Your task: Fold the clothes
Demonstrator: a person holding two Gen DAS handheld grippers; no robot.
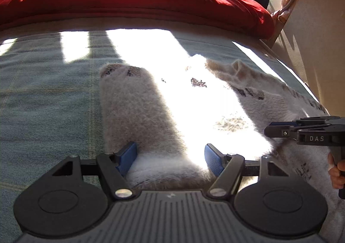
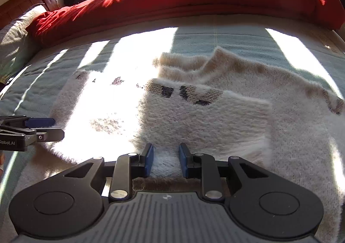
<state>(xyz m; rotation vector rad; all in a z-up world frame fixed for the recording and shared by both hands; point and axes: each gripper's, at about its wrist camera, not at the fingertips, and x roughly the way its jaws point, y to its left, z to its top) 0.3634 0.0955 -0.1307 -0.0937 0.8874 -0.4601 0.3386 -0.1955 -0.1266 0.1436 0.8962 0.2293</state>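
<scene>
Both tools [image 1: 170,157] [image 2: 166,160] low over fuzzy sweater [image 2: 204,118], jaws apart

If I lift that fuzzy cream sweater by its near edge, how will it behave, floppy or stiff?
Probably floppy: the sweater already lies in soft folded layers on the bed, so it should drape and sag. Its long fuzzy pile suggests good grip for the open right gripper, not slippery. It looks thick, so perhaps bulky between the pads.
</scene>
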